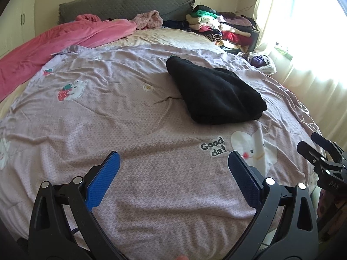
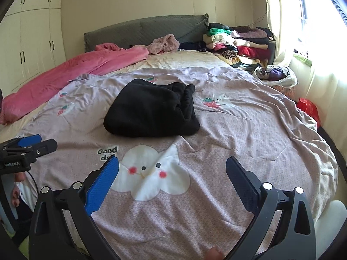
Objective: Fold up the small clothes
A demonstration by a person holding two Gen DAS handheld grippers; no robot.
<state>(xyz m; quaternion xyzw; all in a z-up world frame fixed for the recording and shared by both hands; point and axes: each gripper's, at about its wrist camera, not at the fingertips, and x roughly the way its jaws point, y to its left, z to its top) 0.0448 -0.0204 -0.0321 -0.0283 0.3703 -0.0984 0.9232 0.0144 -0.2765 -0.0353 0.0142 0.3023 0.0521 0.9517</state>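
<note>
A black garment (image 1: 214, 93) lies folded in a thick bundle on the lilac bedspread (image 1: 130, 119); the right wrist view shows this black garment (image 2: 151, 112) near the middle of the bed. My left gripper (image 1: 173, 162) hovers open over bare bedspread, well short of the garment and to its left. My right gripper (image 2: 172, 166) is open too, above the white cloud print (image 2: 149, 177), with the garment ahead of it. Both hold nothing. Each gripper shows at the edge of the other's view: the right gripper (image 1: 318, 151) and the left gripper (image 2: 28, 145).
A pink blanket (image 1: 54, 49) lies along the bed's left side. Stacked folded clothes (image 2: 238, 43) sit at the far right by the grey headboard (image 1: 125, 4). A bag of clothes (image 2: 275, 75) and a red bag (image 2: 308, 106) stand by the curtained window. Wardrobes (image 2: 32, 43) line the left wall.
</note>
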